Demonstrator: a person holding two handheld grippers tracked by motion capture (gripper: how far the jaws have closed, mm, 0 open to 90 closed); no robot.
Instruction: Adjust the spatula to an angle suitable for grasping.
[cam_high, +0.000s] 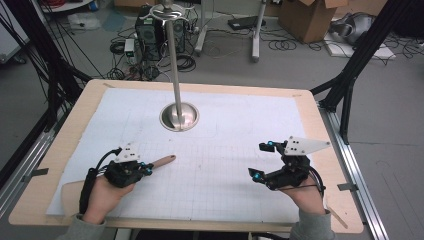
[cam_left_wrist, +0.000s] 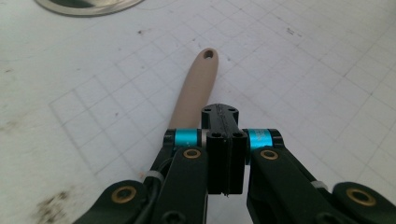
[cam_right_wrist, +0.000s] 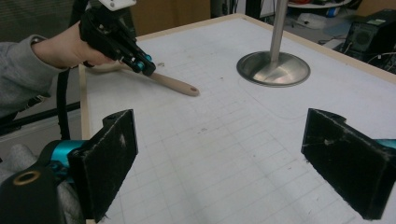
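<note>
Wooden handle (cam_high: 163, 161): one, lying flat on the white gridded mat (cam_high: 225, 165) at its left side, holed tip pointing toward the middle.
Left gripper (cam_high: 148, 168): jaws pressed together, resting over the handle's near part; whether they pinch it cannot be told.
Right gripper (cam_high: 261, 160): jaws wide apart, nothing between them, over the mat's right side, well apart from the handle.
Metal stand (cam_high: 179, 116): one, round base with an upright pole, beyond the handle.
Table (cam_high: 320, 130): one, wooden rim around the mat.
</note>
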